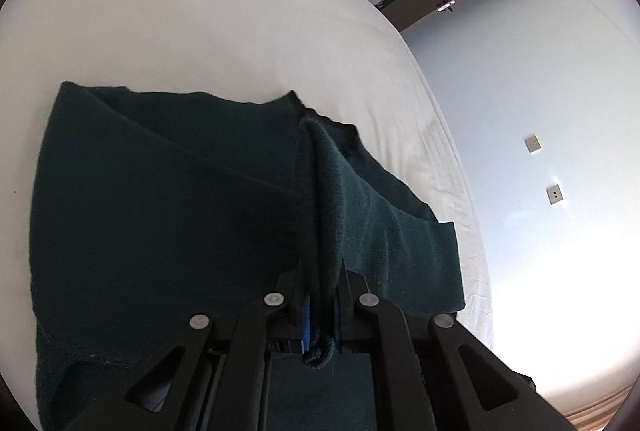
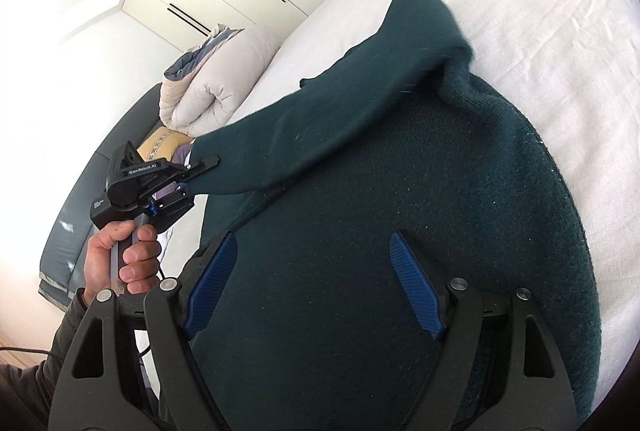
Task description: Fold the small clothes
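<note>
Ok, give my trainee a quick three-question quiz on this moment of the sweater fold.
1. True or false: the left claw is shut on the dark green sweater's sleeve.
2. What does the sweater lie on: A) a wooden table, B) a white bed sheet, C) a carpet?
3. Fill in: the right claw hovers over the sweater with its jaws ____.

Key: 1 true; 2 B; 3 open, nothing gripped.

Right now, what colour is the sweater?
Dark green sweater, plain knit; clearest in the right wrist view.
</note>
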`<state>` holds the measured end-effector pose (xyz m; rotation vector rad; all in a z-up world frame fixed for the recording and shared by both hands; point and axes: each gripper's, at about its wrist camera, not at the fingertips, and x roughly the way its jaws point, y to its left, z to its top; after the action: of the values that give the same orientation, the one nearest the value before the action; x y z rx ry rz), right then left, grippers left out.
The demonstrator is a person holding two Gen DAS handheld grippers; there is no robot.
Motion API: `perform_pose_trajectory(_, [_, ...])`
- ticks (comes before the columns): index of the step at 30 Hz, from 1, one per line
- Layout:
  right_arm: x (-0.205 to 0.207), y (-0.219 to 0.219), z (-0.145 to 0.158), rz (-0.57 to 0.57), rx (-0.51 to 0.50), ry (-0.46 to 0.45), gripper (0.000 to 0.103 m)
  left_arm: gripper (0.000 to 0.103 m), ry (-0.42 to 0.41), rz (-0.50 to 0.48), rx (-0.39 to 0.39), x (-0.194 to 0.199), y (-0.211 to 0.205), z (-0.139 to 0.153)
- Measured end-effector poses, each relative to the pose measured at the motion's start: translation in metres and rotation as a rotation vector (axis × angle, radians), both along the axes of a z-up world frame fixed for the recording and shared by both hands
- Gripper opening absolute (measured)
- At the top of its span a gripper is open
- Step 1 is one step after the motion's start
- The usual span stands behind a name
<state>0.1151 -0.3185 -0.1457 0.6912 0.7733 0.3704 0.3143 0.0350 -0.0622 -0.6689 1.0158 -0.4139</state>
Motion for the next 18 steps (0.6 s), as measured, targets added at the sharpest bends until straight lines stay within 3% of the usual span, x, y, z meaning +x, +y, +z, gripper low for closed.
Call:
perform_pose_trajectory(9, [-0.003, -0.007, 0.011, 0.000, -0.020, -0.004, 0.079, 0.007, 0.046, 0.034, 0.006, -0.011, 0.028, -0.035])
perform_pose_trajectory(18, [0.005, 0.001, 0.021, -0.001, -0.040, -0.004, 0.079, 0.007, 0.026, 0.081, 0.003, -0.006, 0.040, -0.029])
